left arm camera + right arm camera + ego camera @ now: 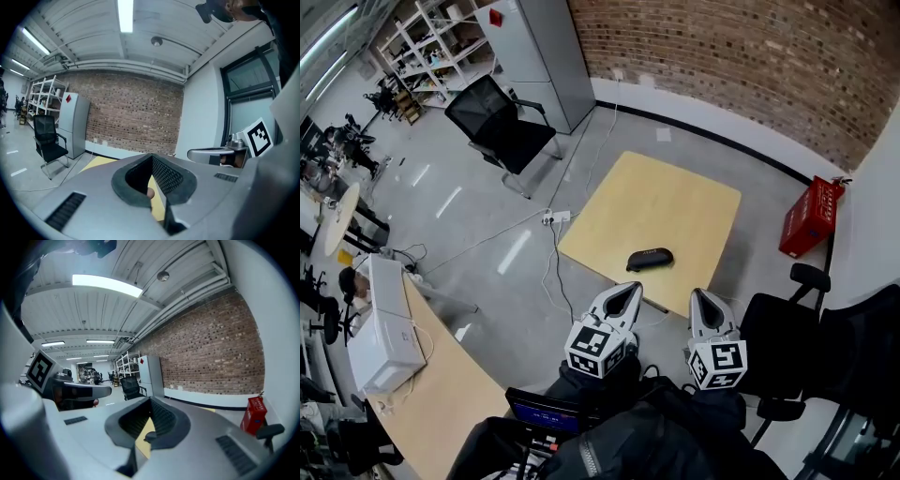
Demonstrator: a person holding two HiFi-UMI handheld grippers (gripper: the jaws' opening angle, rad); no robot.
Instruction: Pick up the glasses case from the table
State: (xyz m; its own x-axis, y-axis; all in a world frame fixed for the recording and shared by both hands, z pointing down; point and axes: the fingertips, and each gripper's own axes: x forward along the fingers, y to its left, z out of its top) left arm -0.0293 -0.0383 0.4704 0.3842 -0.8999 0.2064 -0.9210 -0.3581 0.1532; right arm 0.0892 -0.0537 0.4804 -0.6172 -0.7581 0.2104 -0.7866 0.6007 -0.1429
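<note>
Head cam sits high, faces steeply down: pale square wooden table (675, 202) on grey floor (487, 234) below, left gripper (630, 289) and right gripper (699, 294) near bottom edge, close to lens. Each gripper cam rides just behind its own jaws, v. close, facing approx. level toward red brick wall (136, 117). All 3 views share wall, table, tall grey metal cabinet (539, 56), black office chair (502, 117). Each gripper cam catches the other gripper at its side edge.

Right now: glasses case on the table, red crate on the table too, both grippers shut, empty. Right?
No. The red crate stands on the floor by the wall, off the table; the head view shows it. The glasses case is on the table; left gripper and right gripper are shut, empty.
</note>
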